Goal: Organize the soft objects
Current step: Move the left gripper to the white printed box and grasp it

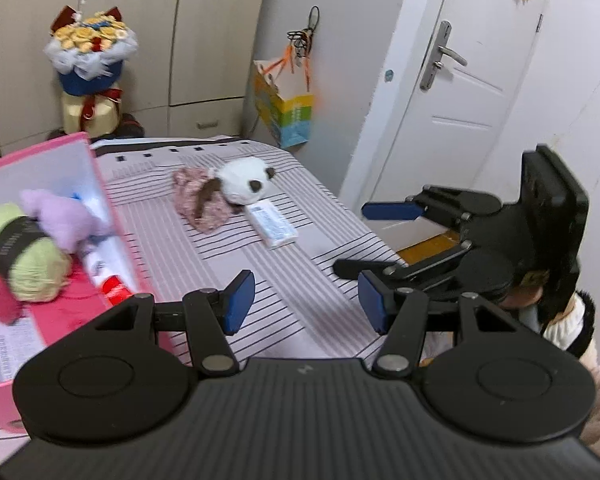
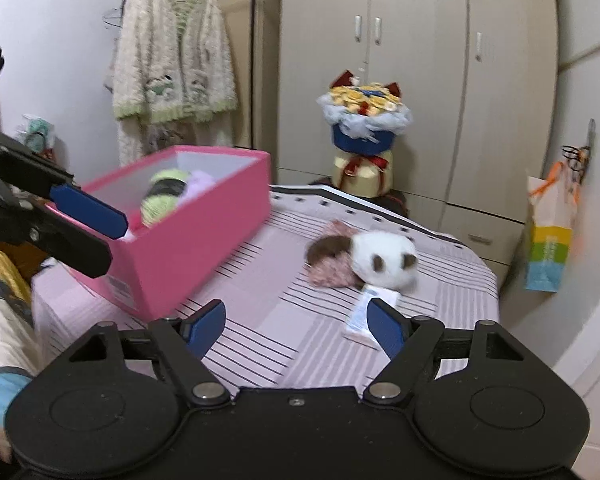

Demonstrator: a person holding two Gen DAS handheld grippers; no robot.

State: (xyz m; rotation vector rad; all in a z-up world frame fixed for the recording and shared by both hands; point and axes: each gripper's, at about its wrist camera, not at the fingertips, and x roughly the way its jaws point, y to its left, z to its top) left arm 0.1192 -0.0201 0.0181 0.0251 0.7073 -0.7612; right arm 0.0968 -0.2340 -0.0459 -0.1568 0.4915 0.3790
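Observation:
A pink box [image 1: 118, 248] [image 2: 204, 236] stands on the striped bed at the left. It holds a green yarn skein [image 1: 22, 256] [image 2: 162, 196] and a lilac plush [image 1: 66, 216] [image 2: 198, 182]. A white and brown panda plush [image 1: 244, 180] [image 2: 382, 264] in a pink floral dress lies on the bed beyond both grippers. A white tissue pack [image 1: 272, 224] [image 2: 366, 312] lies against it. My left gripper [image 1: 306, 304] is open and empty above the bed beside the box. My right gripper [image 2: 294, 328] is open and empty, also seen from the left wrist view [image 1: 376, 240].
A flower bouquet [image 1: 90, 60] [image 2: 364, 128] stands behind the bed by the wardrobe. A coloured paper bag [image 1: 286, 108] [image 2: 550, 240] hangs on the wall. A white door [image 1: 452, 92] is on the right. A fluffy cardigan [image 2: 176, 68] hangs at the back left.

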